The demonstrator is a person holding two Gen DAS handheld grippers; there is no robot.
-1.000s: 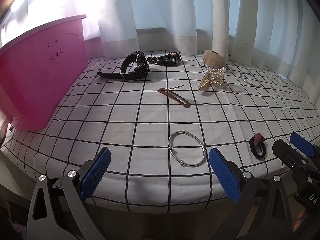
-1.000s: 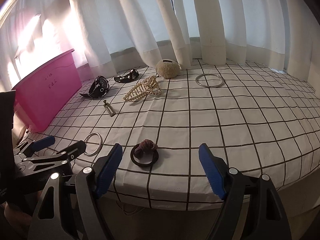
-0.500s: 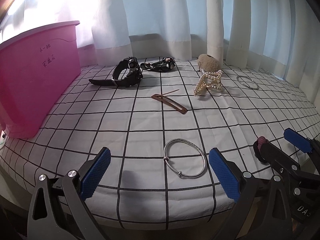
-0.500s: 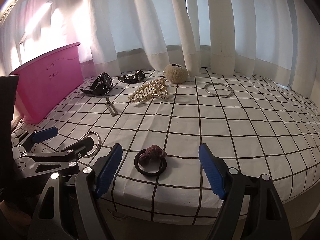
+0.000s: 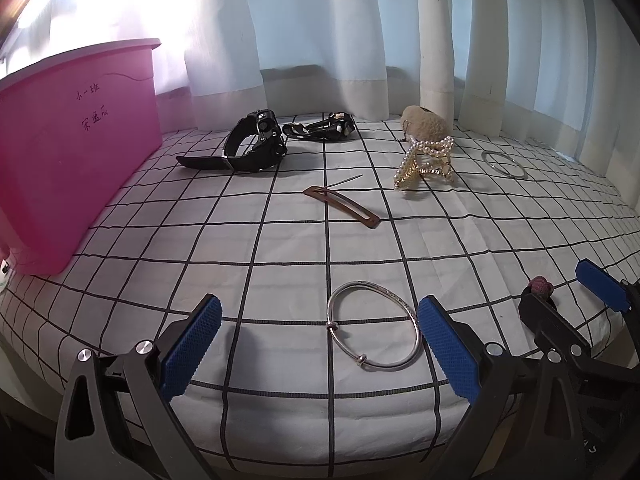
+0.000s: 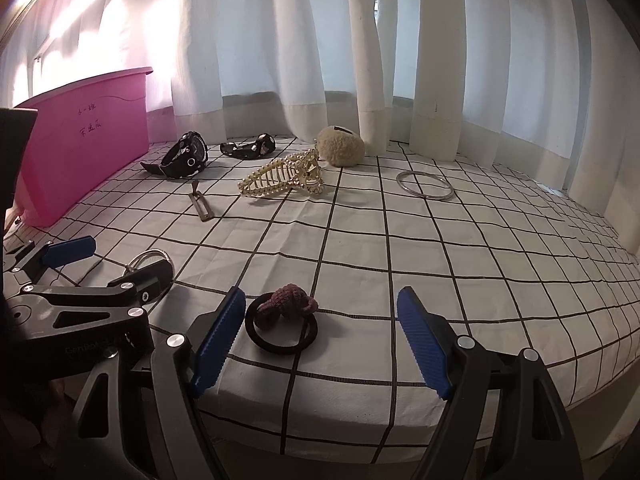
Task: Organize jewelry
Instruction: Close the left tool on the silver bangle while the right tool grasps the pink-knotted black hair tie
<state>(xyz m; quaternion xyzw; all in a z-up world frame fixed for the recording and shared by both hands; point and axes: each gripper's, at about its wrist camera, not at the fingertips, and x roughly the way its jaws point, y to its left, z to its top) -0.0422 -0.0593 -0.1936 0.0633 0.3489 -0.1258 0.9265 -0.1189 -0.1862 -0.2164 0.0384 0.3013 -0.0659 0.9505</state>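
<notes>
My left gripper (image 5: 320, 344) stands wide open and holds nothing, its blue ridged pads (image 5: 192, 348) on either side of a thin silver bangle with two small beads (image 5: 374, 324) that lies flat on the white cloth with a black grid (image 5: 280, 248), near its front edge; the bangle's right side runs close to the right pad, and I cannot tell whether they touch. My right gripper (image 6: 320, 344) is just as wide open and empty, poised over a black hair tie with a dark red knitted knot (image 6: 282, 320), which lies on the cloth nearer my left pad (image 6: 218, 340) than the right one. Farther back lie a flat brown hair clip (image 5: 340, 204), a gold claw clip set with pearls (image 6: 282, 178) and a plain silver ring bangle (image 6: 425, 186), well apart from one another. A beige fluffy lump (image 6: 341, 146) sits behind the claw clip, and I cannot make out what it is. A black wristwatch (image 5: 250, 148) stands on its edge near a pink plastic bin with handwriting on its side (image 5: 72, 152); beside the watch lies a second dark strap-like piece (image 5: 320, 130), too small to read. In the left view my right gripper covers most of the hair tie; in the right view my left gripper hides part of the beaded bangle. The bin's inside is out of sight.
</notes>
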